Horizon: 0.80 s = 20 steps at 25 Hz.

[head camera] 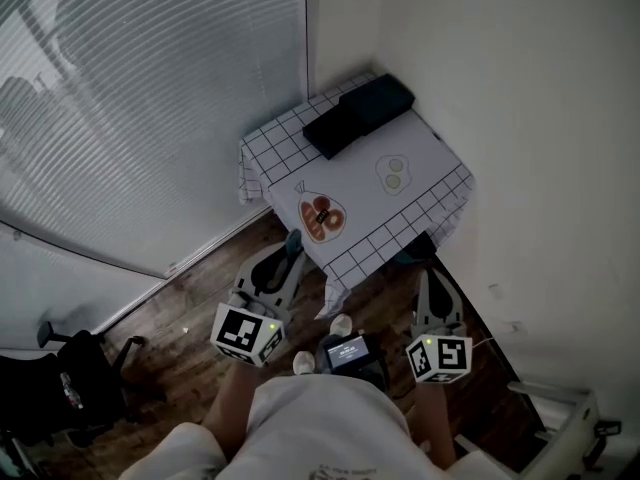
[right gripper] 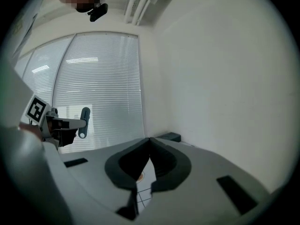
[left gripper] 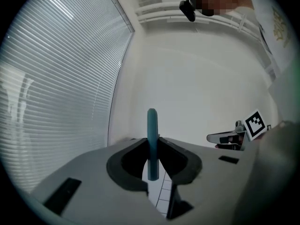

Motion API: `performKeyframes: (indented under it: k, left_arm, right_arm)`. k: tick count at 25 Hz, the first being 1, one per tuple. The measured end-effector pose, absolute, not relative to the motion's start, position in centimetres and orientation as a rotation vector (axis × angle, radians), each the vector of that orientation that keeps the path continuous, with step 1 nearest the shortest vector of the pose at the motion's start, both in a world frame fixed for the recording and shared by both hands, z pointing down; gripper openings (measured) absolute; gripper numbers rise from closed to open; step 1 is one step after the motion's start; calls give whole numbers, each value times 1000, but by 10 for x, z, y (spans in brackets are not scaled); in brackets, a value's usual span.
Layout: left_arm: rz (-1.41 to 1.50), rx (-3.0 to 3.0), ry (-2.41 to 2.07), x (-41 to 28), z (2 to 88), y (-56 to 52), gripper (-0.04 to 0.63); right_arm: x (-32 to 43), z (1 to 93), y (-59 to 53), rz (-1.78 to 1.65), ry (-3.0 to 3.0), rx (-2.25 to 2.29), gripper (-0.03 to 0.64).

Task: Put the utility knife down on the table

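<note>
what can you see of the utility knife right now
The utility knife is a slim teal bar, plastic-looking, standing upright and clamped edge-on between the jaws of the left gripper, sticking out above and below them. In the right gripper view one rounded end has a hole. No blade shows. Only the jaws touch it; it isn't on the table.

Left tongs (left gripper: 152, 142) tight on utility knife (left gripper: 152, 121); right tongs (right gripper: 149, 142) closed.

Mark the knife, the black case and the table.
knife (left gripper: 152, 130): left gripper view, middle of its teal body.
case (head camera: 358, 114): head view, centre of its black top.
table (head camera: 428, 156): head view, bare cloth near the right edge.
</note>
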<state>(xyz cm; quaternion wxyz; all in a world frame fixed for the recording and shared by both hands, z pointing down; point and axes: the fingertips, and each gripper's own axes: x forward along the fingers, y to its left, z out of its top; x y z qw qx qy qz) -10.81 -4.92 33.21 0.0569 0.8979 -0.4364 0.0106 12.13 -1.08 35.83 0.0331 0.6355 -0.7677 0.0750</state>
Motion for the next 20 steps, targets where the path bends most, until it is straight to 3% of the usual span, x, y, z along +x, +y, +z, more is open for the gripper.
performKeyframes:
  k: [20]
  left_arm:
    - [57, 2715, -1359, -62, 332, -115, 75]
  right_arm:
    - [160, 360, -77, 257, -2412, 1937, 8]
